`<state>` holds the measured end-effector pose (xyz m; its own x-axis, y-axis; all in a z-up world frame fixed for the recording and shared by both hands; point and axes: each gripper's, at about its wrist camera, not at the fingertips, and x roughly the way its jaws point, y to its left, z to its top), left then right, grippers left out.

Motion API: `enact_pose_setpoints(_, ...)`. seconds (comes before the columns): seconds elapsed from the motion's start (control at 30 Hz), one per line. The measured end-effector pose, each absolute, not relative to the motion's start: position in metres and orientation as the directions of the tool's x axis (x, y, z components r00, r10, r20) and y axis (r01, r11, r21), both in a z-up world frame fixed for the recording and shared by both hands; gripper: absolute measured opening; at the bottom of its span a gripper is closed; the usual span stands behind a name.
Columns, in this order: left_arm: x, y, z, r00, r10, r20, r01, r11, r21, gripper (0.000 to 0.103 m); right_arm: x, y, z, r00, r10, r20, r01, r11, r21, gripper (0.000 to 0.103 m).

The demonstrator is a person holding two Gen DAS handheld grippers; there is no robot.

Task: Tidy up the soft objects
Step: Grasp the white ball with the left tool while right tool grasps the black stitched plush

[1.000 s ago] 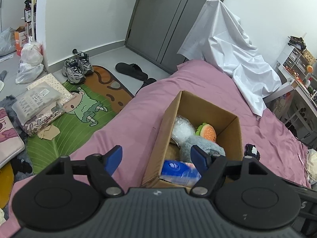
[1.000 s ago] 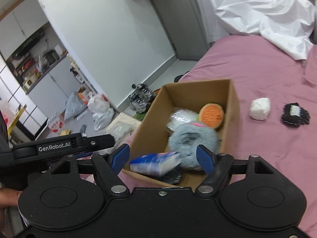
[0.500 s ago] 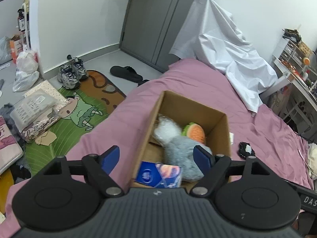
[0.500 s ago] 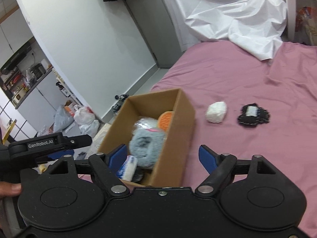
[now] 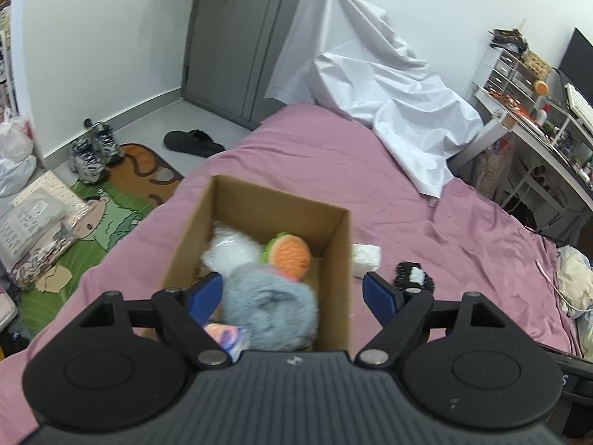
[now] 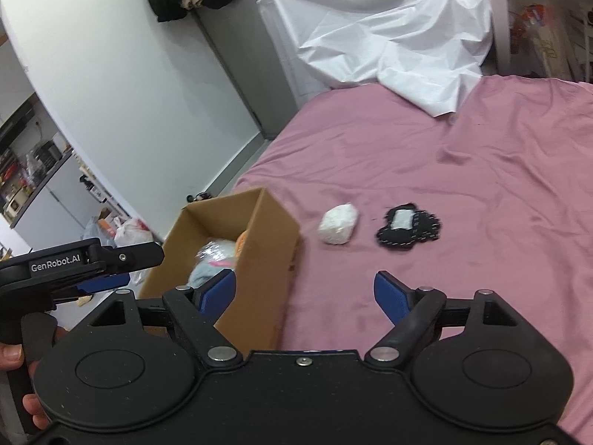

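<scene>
Open brown cardboard box (image 5: 335, 259) is sitting on the pink bedsheet (image 6: 481, 170), acting as the collection bin. Already inside: grey fluffy plush (image 5: 270, 304) at the near end, orange-and-green burger plush (image 5: 289, 256) and clear-wrapped white bundle (image 5: 228, 250) behind it, and a blue-and-pink packet (image 5: 226, 335) in the near corner.

Two soft items are lying loose on the sheet right of the box: white wadded lump (image 6: 339, 224) just beside the box wall, black stitched fabric patch with a pale label (image 6: 409, 228) a bit further right. Judging by that, sorting is partly done.

Right gripper (image 6: 305, 293) is hanging spread and empty, pointing at the gap between box and lump, likely lining up for the lump. Left gripper (image 5: 292, 293) is also spread wide, holding nothing, hovering over the near end of the box, blue fingertips (image 5: 205, 291) straddling the grey plush.
</scene>
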<state>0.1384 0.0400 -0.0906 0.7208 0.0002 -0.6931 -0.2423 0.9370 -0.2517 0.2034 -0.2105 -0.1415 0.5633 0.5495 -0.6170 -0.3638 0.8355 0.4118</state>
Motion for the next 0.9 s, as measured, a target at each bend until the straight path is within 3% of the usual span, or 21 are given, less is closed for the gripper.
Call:
enact_pose_setpoints(0.5,0.193,-0.018,-0.097,0.726,-0.026,-0.687,-0.166,0.963,-0.212,0.081,0.244,-0.249,-0.160,0.562,0.524,-0.640,-0.305,0.851,0.429,0.080)
enact_pose_setpoints(0.9,0.241,-0.055,-0.121,0.694,-0.054,-0.717,-0.120,0.975,-0.189,0.074,0.279,-0.266,-0.187,0.520,0.537,-0.664,-0.271,0.841,0.468,0.067)
